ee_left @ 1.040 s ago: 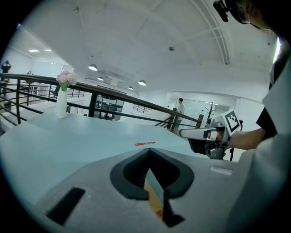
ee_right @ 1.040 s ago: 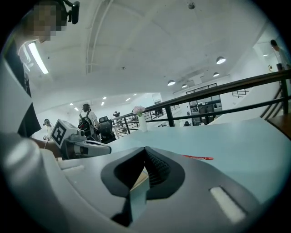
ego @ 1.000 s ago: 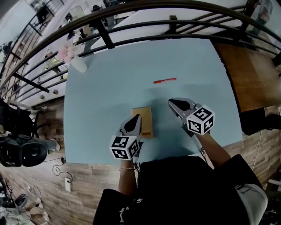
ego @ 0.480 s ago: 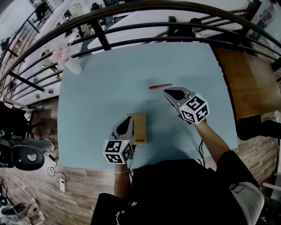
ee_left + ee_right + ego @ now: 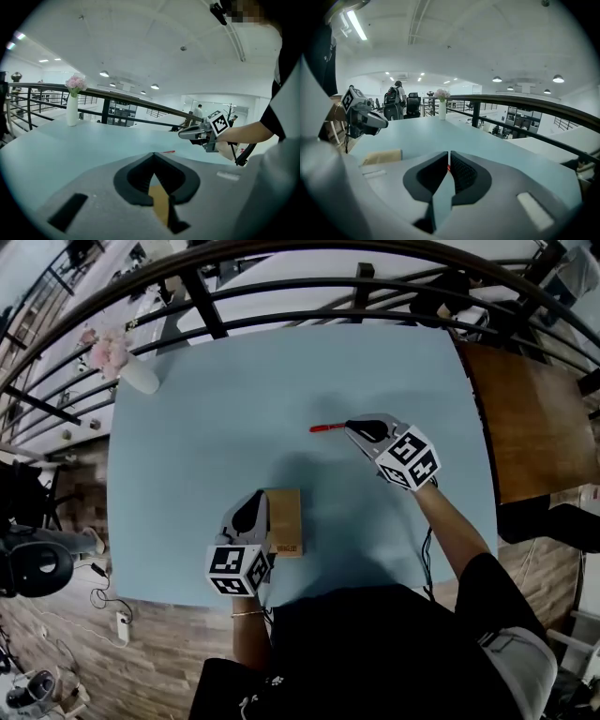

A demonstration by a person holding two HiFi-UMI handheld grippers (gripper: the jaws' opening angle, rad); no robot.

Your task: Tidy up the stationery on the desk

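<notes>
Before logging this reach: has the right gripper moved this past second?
Yes: the right gripper moved away from the brown cardboard box, up to the red pen; jaws just opening, nothing between yet.

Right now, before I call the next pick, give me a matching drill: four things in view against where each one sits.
Things:
1. red pen
2. white vase
3. tan pad
4. wooden table

Places:
A. far left corner of the blue desk
B. beyond the desk's right edge
C. toward the desk's near edge
D. around mid-desk, a little right of centre

Pairs: 1-D, 2-A, 3-C, 4-B
</notes>
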